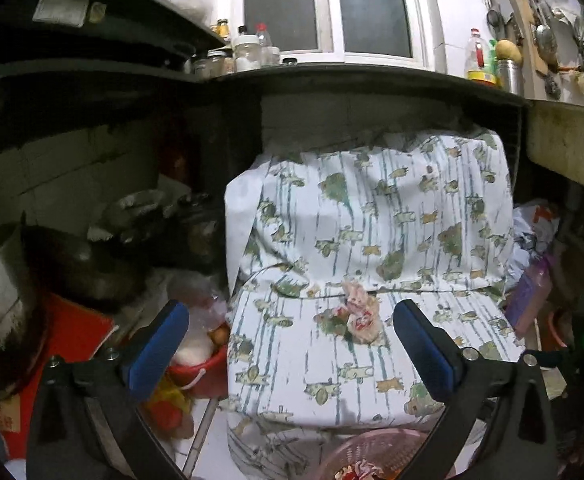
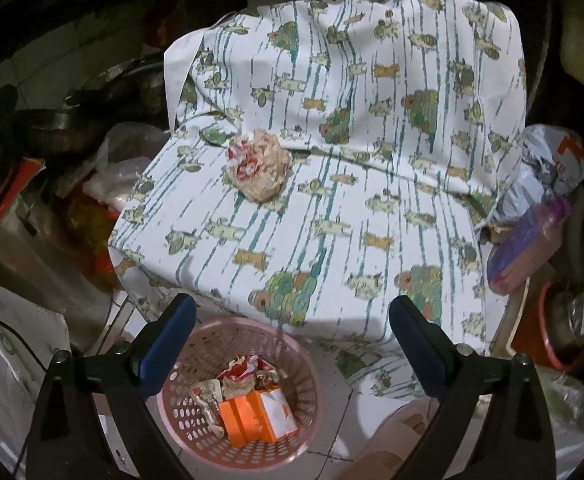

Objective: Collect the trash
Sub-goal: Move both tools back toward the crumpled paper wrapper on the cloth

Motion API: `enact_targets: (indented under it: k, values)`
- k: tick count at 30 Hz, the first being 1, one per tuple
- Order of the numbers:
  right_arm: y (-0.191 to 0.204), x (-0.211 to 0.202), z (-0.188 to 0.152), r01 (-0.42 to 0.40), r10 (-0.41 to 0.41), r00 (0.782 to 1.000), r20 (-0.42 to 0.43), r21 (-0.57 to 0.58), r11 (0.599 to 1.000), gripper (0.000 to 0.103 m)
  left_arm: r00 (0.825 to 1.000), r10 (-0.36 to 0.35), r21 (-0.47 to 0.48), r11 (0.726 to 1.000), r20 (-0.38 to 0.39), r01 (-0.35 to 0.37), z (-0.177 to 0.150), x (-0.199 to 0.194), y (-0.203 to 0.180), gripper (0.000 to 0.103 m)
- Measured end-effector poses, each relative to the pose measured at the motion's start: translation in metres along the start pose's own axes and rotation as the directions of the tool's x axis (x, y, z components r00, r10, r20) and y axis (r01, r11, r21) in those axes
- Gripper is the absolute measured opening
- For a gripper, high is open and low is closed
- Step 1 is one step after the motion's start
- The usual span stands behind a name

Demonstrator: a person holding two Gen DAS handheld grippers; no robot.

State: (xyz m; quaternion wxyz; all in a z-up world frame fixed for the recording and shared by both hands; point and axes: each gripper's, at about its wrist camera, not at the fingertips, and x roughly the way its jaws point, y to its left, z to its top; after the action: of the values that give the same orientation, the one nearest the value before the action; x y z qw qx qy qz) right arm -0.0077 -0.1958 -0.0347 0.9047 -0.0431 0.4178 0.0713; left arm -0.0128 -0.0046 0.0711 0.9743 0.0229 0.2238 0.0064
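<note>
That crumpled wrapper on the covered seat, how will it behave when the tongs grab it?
The crumpled wrapper looks like thin, wadded paper or plastic, so probably light and squashy. It would likely compress rather than slip. Resting loose on the patterned cloth, it may skid if pushed.

Cluttered kitchen corner, dim light.
Dark window [image 1: 327,4] above black surface [image 1: 371,78]; patterned cloth [image 1: 371,208] covers furniture; tiled floor [image 2: 343,396].

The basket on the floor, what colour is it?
Pink basket, clearest in the right wrist view.
</note>
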Motion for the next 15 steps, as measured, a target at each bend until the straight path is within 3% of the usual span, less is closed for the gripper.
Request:
enact_targets:
  k: [4,8,12,15]
  values:
    - [-0.015,-0.004,0.033,-0.03,0.029,1.0,0.007,0.046,0.999,0.097,0.999,-0.018,0.028,0.999,0.05,0.017,0.024,0.002,-0.001,0.103]
    - [-0.04,0.0,0.076,-0.053,0.053,0.999,0.003,0.144,0.988,0.097,0.998,-0.032,0.061,0.998,0.051,0.029,0.05,0.018,-0.004,0.103]
    - [-0.059,0.006,0.116,0.044,-0.05,0.998,0.024,0.22,0.975,0.097,0.998,-0.02,0.108,0.994,0.06,0.014,0.074,0.044,-0.006,0.103]
    - [-0.065,0.019,0.137,0.04,-0.055,0.997,0.056,0.247,0.968,0.101,0.997,0.009,0.098,0.995,0.08,-0.017,0.084,0.068,-0.002,0.103]
